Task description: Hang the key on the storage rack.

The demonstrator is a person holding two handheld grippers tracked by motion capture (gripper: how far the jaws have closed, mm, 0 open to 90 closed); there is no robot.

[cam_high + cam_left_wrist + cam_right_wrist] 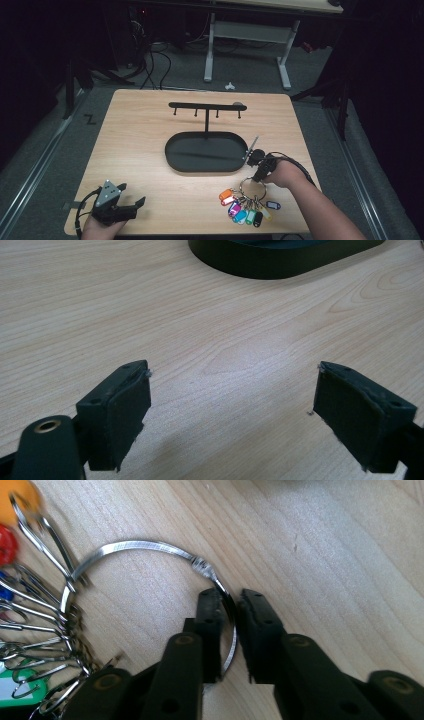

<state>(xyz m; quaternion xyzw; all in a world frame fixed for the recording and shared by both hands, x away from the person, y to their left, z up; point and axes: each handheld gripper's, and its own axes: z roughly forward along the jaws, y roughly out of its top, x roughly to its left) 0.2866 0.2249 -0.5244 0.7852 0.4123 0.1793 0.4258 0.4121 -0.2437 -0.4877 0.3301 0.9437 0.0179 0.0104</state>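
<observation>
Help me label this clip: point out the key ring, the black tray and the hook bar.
key ring [135, 546], right gripper view, on its top arc.
black tray [172, 162], high view, on its left rim.
hook bar [200, 105], high view, mid-bar.

— What lies on the table's near right part?
— A large metal key ring [252, 186], flat on the wood, just in front of the black oval tray.
— And on it?
— A fan of coloured plastic key tags [246, 208] on small wire loops: orange, red, blue, purple, green, yellow, black, spread toward the table's front edge.
— The ring's state?
— A thin silver hoop [150, 547], with a wrapped joint on its band.
</observation>
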